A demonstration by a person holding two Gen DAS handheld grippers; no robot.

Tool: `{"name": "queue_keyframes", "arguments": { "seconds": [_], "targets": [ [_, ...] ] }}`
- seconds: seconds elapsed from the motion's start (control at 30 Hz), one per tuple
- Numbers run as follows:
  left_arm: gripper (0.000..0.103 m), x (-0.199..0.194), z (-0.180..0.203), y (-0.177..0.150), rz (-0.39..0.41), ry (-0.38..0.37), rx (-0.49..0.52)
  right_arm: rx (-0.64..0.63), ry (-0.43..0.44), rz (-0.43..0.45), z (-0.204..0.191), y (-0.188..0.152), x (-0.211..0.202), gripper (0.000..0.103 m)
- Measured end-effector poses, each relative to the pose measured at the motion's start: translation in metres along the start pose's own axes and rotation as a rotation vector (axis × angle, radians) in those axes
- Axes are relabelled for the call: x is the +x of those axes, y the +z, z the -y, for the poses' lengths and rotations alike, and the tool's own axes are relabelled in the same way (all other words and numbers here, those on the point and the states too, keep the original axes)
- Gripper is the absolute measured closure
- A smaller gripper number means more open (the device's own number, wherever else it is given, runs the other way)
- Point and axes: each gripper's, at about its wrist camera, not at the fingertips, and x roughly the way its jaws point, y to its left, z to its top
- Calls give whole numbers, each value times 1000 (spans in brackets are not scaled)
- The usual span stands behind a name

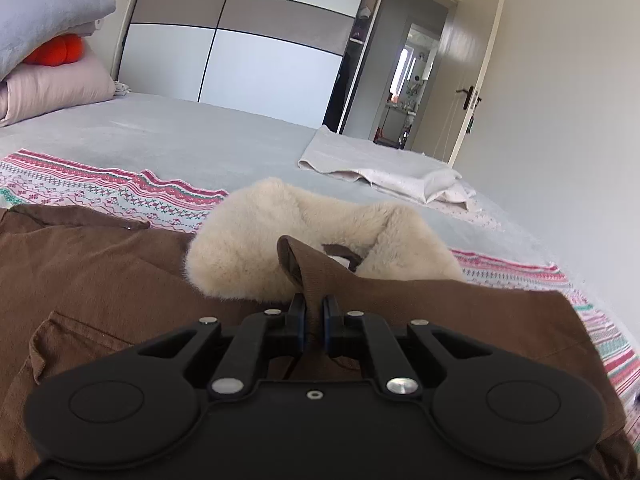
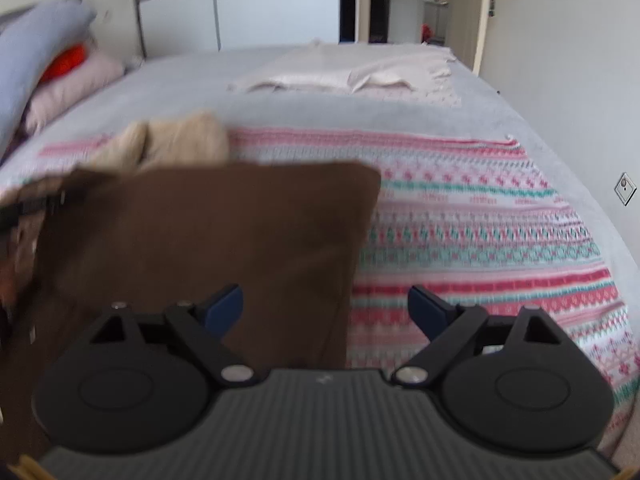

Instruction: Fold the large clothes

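Note:
A brown jacket (image 1: 100, 276) with a cream fleece collar (image 1: 248, 232) lies on the bed over a patterned blanket (image 1: 80, 184). My left gripper (image 1: 315, 308) is shut on a raised fold of the brown fabric just in front of the collar. In the right wrist view the jacket (image 2: 208, 240) lies folded with a straight right edge, its fleece collar (image 2: 176, 140) at the far end. My right gripper (image 2: 326, 306) hangs open above the jacket's near right edge, with nothing pressed between its blue pads (image 2: 226, 304).
The grey bed (image 1: 200, 132) carries a folded pale cloth (image 1: 384, 164) at the far right and stacked pillows (image 1: 44, 40) at the far left. A wardrobe (image 1: 240, 40) and an open door (image 1: 472, 80) stand beyond. The patterned blanket (image 2: 480, 232) spreads right of the jacket.

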Motion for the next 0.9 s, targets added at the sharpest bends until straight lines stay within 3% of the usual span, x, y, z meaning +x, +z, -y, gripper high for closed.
{"name": "queue_keyframes", "arguments": {
  "seconds": [0.1, 0.2, 0.33, 0.4, 0.5, 0.6, 0.67, 0.77, 0.83, 0.9],
  "targets": [
    [94, 0, 1, -1, 3, 5, 0, -27, 0, -40, -7, -24, 6, 13],
    [94, 0, 3, -2, 7, 8, 12, -24, -26, -25, -14, -32, 24, 17],
    [94, 3, 4, -5, -24, 5, 43, -61, -126, 4, -13, -33, 35, 23],
    [94, 13, 10, -11, -85, 45, 98, -22, -250, -26, 5, -37, 33, 22],
    [89, 26, 22, -26, -129, 100, 225, 172, -137, -83, 42, -50, 35, 23],
    [83, 19, 23, -21, -127, 106, 248, 105, -171, -94, 30, -49, 28, 23],
    [68, 10, 23, -11, -153, 100, 234, 85, -179, -103, 25, -45, 12, 22],
    [47, -16, 26, 3, -73, 20, 189, 94, -165, -6, 22, -39, -19, 23],
    [47, -28, 35, 4, -45, -69, 200, 141, -100, 73, 20, -34, -31, 23],
    [47, -29, 44, -2, -56, -186, 220, 189, -27, 131, 13, -27, -29, 34]
  ]
}}
